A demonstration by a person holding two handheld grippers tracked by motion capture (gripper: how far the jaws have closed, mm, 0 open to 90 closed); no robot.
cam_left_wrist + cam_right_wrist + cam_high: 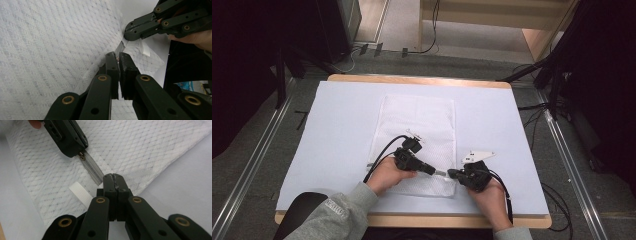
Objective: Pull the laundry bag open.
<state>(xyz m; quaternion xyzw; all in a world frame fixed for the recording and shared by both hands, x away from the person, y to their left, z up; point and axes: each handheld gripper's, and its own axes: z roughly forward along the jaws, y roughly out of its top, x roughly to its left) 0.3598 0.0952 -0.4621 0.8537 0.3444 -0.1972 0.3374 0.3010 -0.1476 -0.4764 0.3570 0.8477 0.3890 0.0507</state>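
Two tools meet tip to tip over the near right part of a white mesh bag point(417, 132), which lies flat in the middle of the desk point(337, 125). The left tool point(432, 170) has its jaws pressed together on the small metal zipper pull point(82, 156), at the left end of the bag's zipper point(93, 170). The right tool point(454, 174) is clamped on the zipper's other end, beside a white ribbed tab point(80, 192).

A white mesh zippered pouch point(418, 135) lies flat mid-tabletop, its zipper point(93, 169) running along the near edge, partly unzipped.
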